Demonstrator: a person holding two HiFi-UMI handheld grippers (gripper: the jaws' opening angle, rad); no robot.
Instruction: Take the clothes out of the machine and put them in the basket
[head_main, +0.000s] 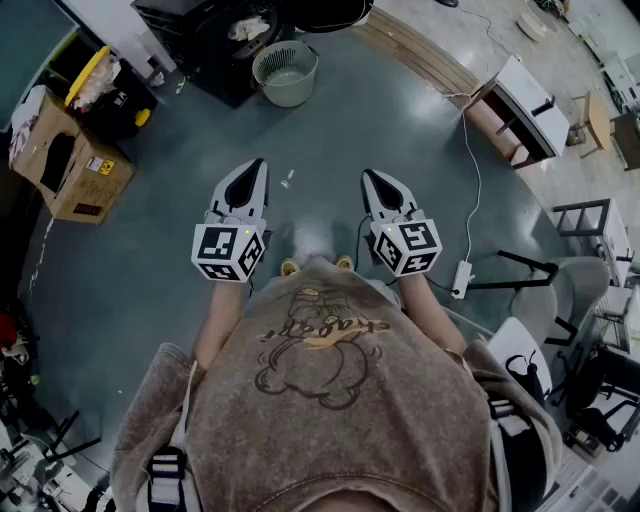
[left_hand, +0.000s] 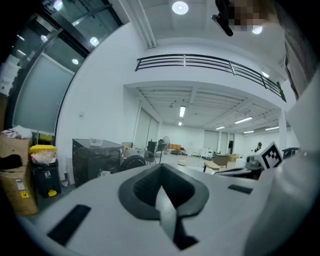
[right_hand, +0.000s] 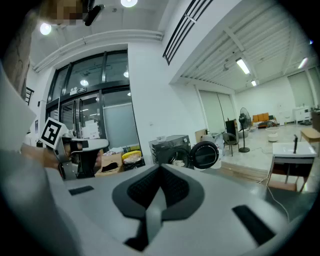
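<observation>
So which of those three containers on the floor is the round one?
The pale green basket beside the black washing machine: round, with slotted sides. The cardboard box is brown and boxy; the bin is black with a yellow lid.

A cardboard box (head_main: 75, 165) sits beside a yellow-lidded black bin (head_main: 118, 108) at the left, while a white power strip (head_main: 461, 279) lies on the grey floor (head_main: 150, 270), its cord running to a white desk (head_main: 525, 105).

Glossy grey-green floor (head_main: 150, 270); a brown cardboard box (head_main: 85, 175), a white side table (head_main: 530, 95); white walls (right_hand: 150, 90), tall glass windows (right_hand: 92, 75).
</observation>
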